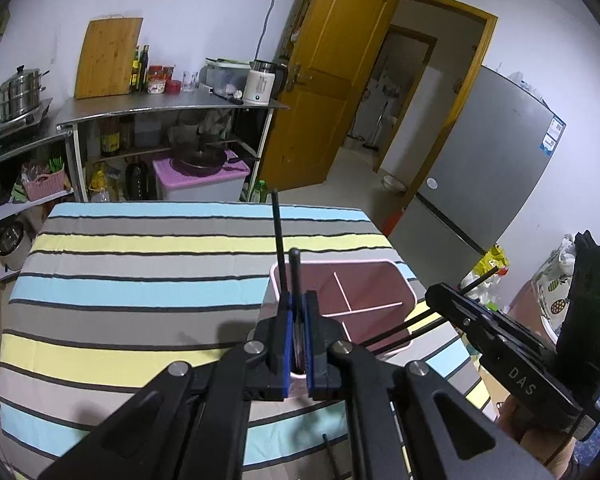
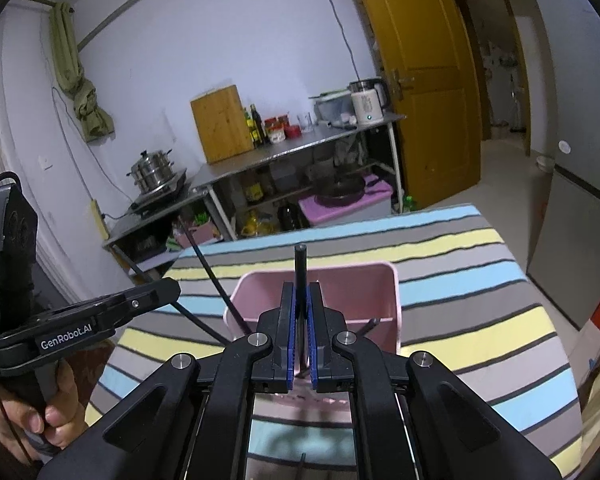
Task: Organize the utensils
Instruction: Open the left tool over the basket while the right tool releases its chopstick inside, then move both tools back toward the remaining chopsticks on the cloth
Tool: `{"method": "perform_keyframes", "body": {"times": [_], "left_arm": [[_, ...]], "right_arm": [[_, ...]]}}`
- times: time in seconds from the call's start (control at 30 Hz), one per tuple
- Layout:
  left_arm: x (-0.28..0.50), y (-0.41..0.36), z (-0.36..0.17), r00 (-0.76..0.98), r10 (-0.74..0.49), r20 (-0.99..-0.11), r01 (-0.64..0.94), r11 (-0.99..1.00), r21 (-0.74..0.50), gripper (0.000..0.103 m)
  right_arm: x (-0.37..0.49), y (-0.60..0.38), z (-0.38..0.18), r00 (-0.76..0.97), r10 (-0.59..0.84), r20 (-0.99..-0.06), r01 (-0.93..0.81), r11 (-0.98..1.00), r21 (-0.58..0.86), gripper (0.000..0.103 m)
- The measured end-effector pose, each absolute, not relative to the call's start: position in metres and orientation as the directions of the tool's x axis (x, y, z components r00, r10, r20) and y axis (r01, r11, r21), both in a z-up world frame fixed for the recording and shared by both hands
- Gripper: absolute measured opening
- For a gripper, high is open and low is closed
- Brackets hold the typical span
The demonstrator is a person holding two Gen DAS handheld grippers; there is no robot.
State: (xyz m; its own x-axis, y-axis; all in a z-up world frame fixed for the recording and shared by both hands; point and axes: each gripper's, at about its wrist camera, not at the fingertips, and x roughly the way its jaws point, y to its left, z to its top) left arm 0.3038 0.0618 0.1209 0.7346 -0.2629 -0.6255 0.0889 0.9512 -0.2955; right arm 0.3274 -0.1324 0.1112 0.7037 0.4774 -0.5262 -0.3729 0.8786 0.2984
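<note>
A pink utensil holder (image 1: 384,280) with inner dividers stands on the striped tablecloth (image 1: 140,280). My left gripper (image 1: 299,300) is shut on a pair of black chopsticks (image 1: 278,240) that stick upward just in front of the holder's left rim. My right gripper (image 1: 434,296) comes in from the right, shut on black chopsticks (image 1: 400,328) whose ends reach toward the holder's near right corner. In the right wrist view my right gripper (image 2: 301,292) clamps a black chopstick (image 2: 300,264) over the holder (image 2: 394,292). There the left gripper (image 2: 172,288) slants its chopsticks (image 2: 204,264) toward the holder's left side.
Behind the table a metal shelf (image 1: 172,106) carries a cutting board (image 1: 108,58), bottles and a kettle (image 1: 260,84). A steamer pot (image 1: 20,94) sits on a stove at left. A wooden door (image 1: 332,80) stands open; a grey fridge (image 1: 492,168) stands right of the table.
</note>
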Motion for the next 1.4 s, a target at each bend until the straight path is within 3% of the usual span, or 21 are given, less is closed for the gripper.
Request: {"method": "perform_keyframes", "body": {"times": [0.07,0.2,0.43,0.97,1.4], "left_arm": [[0.301,0.061,0.121,0.737,-0.255,-0.626,0.089,0.955,-0.284,0.007],[0.294,0.063,0.125,0.745,-0.256,-0.616,0.093,0.954,-0.283,0.026],[0.272,0.073,0.136,0.774,-0.235,-0.588,0.081,0.958,-0.277,0.032],[0.166,0.075,0.134,0.83,-0.209,-0.517,0.069,0.958,-0.277,0.034],[0.096,0.055,0.087,0.799,-0.222,-0.559,0.083,0.961,-0.262,0.034]], "right_arm": [[0.325,-0.133,0.111,0.703,0.478,-0.527,-0.375,0.878,0.296,0.008],[0.318,-0.14,0.116,0.715,0.474,-0.514,-0.37,0.88,0.298,0.015],[0.297,-0.152,0.129,0.737,0.472,-0.485,-0.372,0.881,0.292,0.016],[0.204,-0.188,0.129,0.753,0.464,-0.466,-0.383,0.885,0.263,0.016],[0.134,-0.198,0.1,0.735,0.448,-0.508,-0.39,0.893,0.223,0.016]]}}
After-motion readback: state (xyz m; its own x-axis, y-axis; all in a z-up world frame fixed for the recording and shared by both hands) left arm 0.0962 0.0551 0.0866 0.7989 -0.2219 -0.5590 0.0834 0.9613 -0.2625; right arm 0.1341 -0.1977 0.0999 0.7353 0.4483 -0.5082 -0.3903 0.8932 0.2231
